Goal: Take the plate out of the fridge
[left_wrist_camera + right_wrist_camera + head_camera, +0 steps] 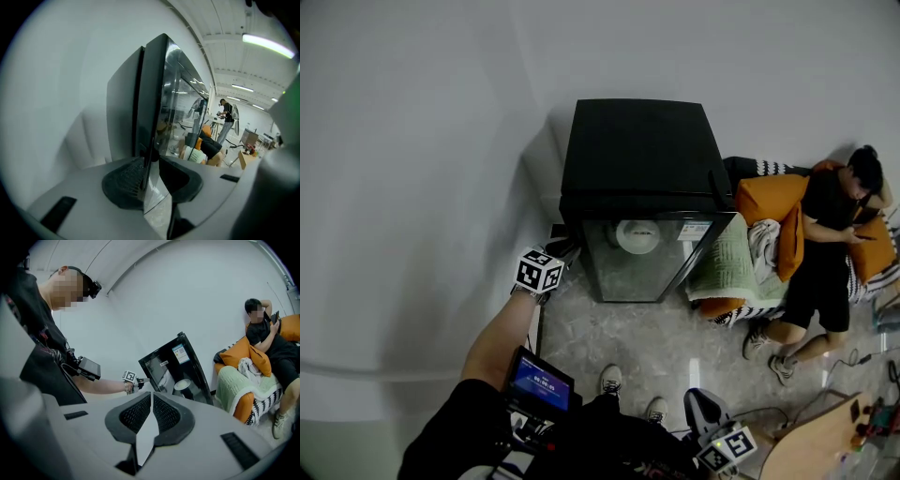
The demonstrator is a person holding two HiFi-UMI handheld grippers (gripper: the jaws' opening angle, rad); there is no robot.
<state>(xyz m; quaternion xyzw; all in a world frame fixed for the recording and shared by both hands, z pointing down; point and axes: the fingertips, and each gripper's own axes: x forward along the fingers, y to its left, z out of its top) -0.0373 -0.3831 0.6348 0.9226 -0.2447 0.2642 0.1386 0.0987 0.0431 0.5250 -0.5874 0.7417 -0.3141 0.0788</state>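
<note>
Black fridge [637, 159]: white plate [637, 234] inside behind glass door [623, 277], 12 o'clock. Door sticker [695, 230] print unreadable. Left gripper [151, 176] jaws apart astride door's 9 o'clock edge. Right gripper [151, 411] jaws together, empty.

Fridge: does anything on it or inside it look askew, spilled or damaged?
Nothing stands out. The fridge stands upright by the wall, its glass door looks whole, and the plate sits inside with no spill visible.

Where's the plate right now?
The plate sits inside the black fridge, behind its glass door, mid-frame in the head view; the left gripper straddles the door's left edge.
</note>
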